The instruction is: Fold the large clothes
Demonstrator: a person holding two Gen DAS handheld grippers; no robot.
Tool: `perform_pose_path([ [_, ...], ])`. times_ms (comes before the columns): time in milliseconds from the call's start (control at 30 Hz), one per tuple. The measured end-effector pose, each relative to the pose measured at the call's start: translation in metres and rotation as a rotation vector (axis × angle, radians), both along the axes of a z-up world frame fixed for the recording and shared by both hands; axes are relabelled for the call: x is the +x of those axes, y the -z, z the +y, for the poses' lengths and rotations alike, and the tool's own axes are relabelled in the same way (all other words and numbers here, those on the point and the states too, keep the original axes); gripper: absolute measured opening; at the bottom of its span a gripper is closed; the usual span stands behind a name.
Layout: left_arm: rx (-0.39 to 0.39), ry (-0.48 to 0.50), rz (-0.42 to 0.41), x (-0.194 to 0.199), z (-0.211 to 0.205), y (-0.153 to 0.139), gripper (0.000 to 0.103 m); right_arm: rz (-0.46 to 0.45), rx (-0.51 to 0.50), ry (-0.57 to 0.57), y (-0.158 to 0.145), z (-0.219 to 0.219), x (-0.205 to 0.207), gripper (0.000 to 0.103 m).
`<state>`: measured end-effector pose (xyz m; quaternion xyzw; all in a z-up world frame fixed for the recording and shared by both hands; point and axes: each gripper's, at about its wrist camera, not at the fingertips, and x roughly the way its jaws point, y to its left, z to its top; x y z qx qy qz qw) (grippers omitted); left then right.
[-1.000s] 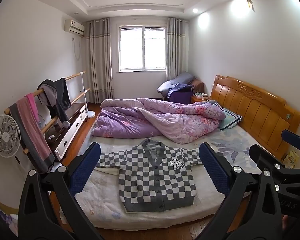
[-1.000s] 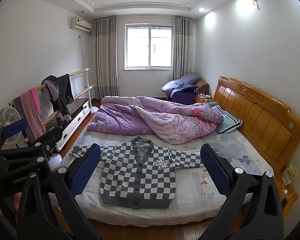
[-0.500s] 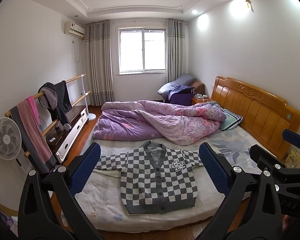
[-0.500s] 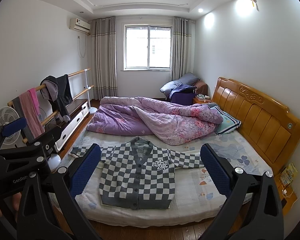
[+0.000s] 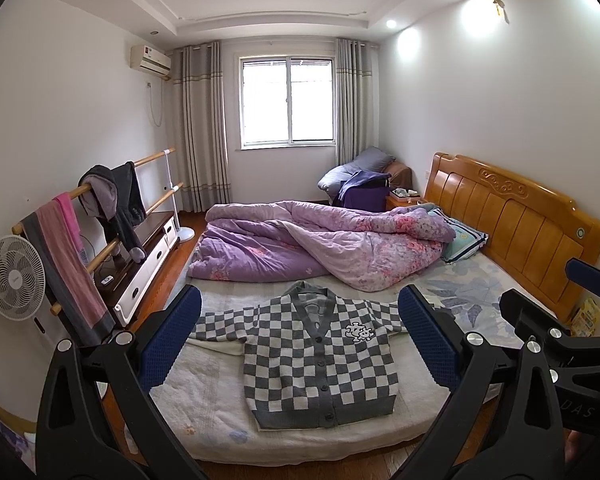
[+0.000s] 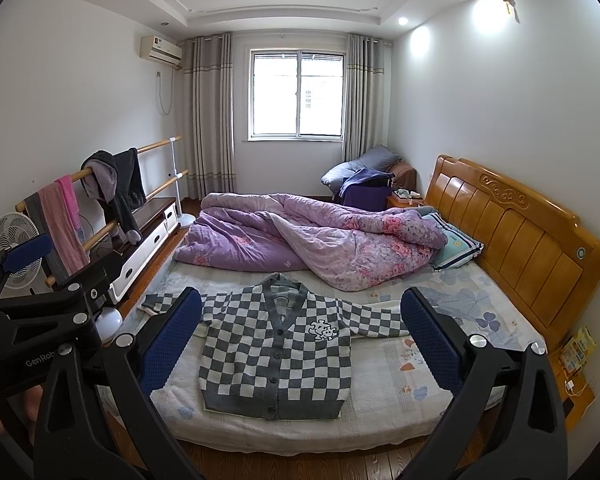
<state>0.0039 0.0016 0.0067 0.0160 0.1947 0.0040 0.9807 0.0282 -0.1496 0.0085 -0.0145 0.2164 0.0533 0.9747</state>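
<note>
The bed (image 5: 204,412) is carrying a bunched purple quilt (image 5: 320,240) at its far side and the checkered cardigan (image 5: 320,360) lying flat near its front edge, while the left gripper (image 5: 300,336) and right gripper (image 6: 300,336) are hovering before it, both spread wide and holding nothing.

Black plastic grippers, blue textured fingers (image 5: 172,340), silver screws, white "GenRob" lettering.

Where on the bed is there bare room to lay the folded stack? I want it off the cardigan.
Bare mattress lies between the checkered cardigan and the headboard, and a narrower strip at the foot-side edge left of the cardigan. The far half is crowded by the purple quilt and pillow. Both grippers, left and right, hover open.
</note>
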Motion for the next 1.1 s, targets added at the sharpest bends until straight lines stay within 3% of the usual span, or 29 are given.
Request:
perform_pose_path([
  [1100, 0.002, -0.003, -0.001, -0.003, 0.017, -0.003, 0.098, 0.001, 0.0, -0.003, -0.001, 0.01, -0.001, 0.096],
])
